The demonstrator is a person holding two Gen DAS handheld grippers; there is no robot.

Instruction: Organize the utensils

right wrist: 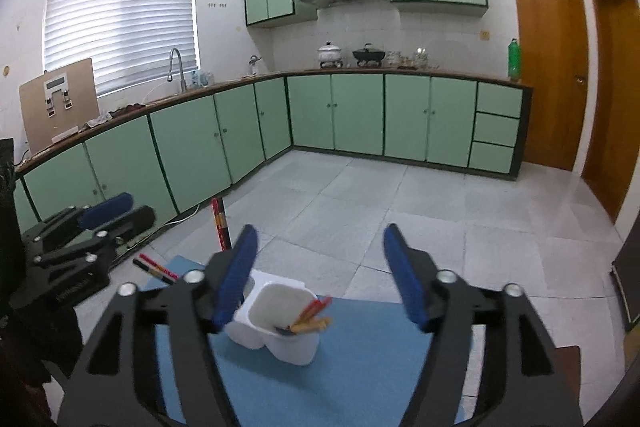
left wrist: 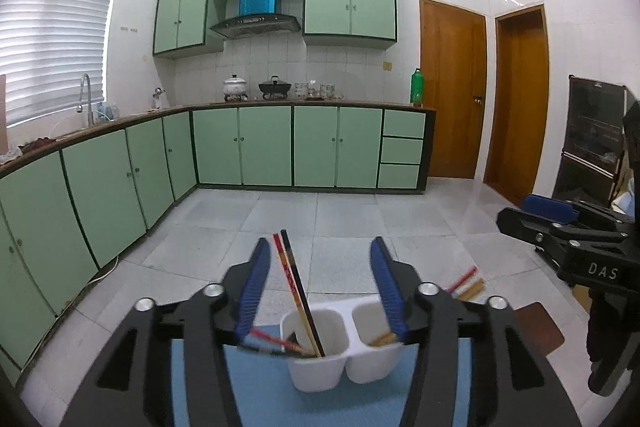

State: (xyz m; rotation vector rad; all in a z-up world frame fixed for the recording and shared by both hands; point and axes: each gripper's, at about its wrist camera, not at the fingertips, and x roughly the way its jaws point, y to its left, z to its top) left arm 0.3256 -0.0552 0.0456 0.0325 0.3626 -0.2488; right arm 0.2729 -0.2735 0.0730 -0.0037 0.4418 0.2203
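A white two-compartment holder (left wrist: 340, 347) (right wrist: 276, 311) stands on a blue mat (left wrist: 260, 387) (right wrist: 360, 367). Dark and red chopsticks (left wrist: 294, 287) (right wrist: 220, 227) lean upright in one compartment. Another red pair (left wrist: 272, 341) (right wrist: 156, 269) slants low out of its side. Light wooden and red chopsticks (left wrist: 466, 283) (right wrist: 312, 319) rest in the other compartment. My left gripper (left wrist: 320, 243) (right wrist: 124, 215) is open just above the holder, with the upright chopsticks between its fingers but untouched. My right gripper (right wrist: 320, 231) (left wrist: 532, 215) is open over the other compartment, with nothing between its pads.
The mat lies on a brown table (left wrist: 536, 327). Beyond it are a grey tiled floor (right wrist: 380, 207), green base cabinets (left wrist: 264, 147), two wooden doors (left wrist: 452, 91) and a dark shelf unit (left wrist: 592, 139) at the right.
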